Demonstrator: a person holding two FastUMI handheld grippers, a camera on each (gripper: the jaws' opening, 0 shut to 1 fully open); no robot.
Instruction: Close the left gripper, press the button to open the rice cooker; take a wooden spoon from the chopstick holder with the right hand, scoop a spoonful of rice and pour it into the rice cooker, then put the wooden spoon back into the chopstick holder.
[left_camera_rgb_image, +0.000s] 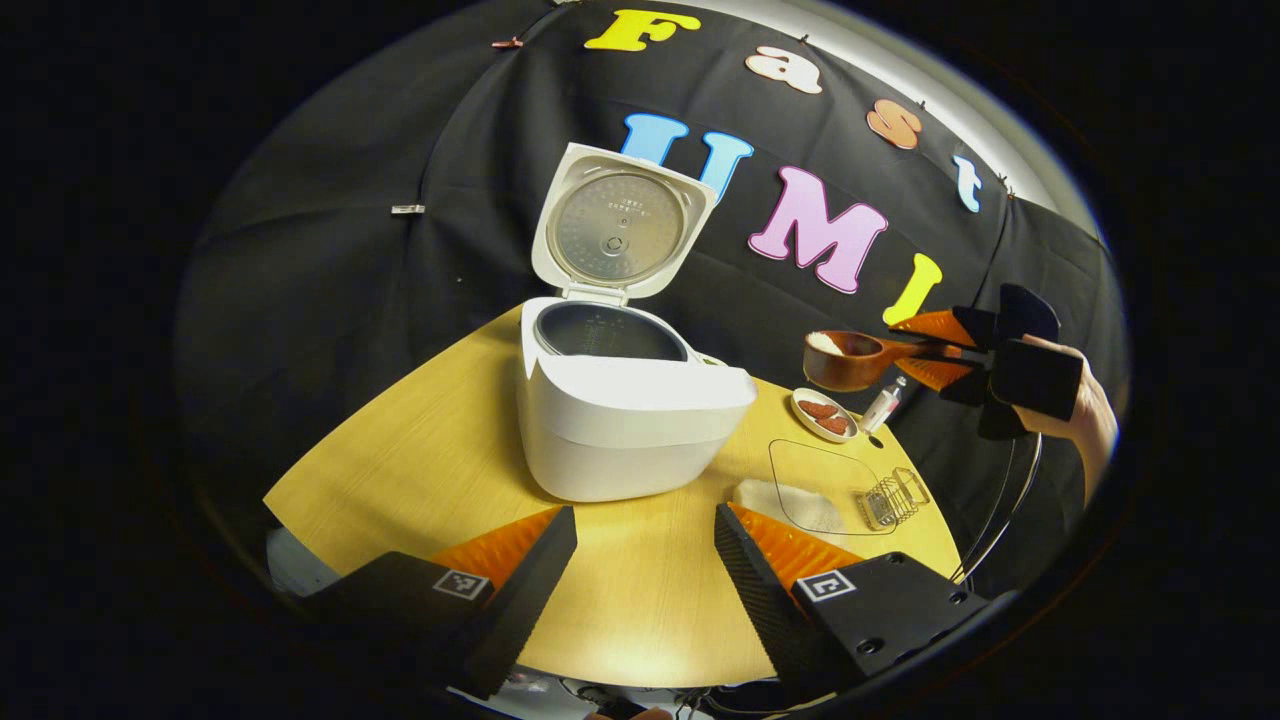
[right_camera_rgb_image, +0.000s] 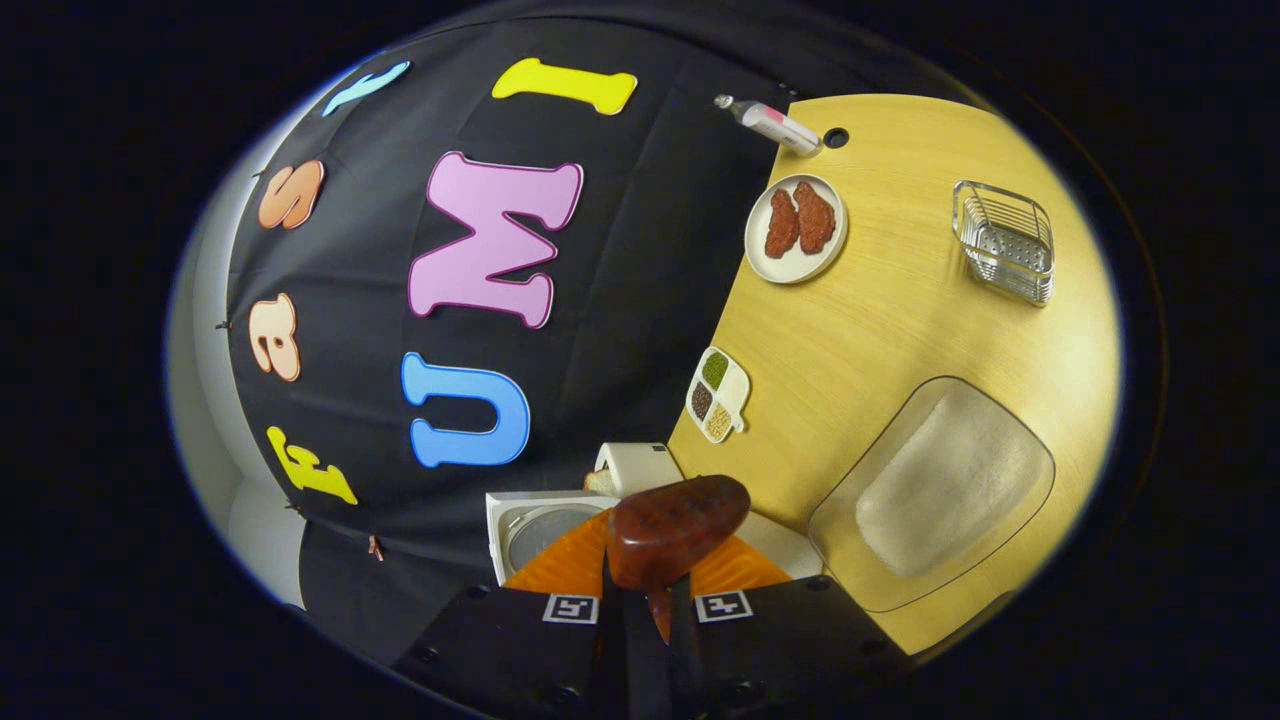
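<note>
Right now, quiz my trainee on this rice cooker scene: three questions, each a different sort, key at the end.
1. True or false: the rice cooker has its lid shut.
2. Multiple choice: the right gripper is shut on A) the wire holder, B) the wooden spoon, C) the plate of red pieces.
3. Fill the blank: the spoon's bowl carries a heap of white ____.

Key
1. False: the lid stands up, the inner pot exposed.
2. B: both fingers press on its handle.
3. Rice, by its look.
</note>
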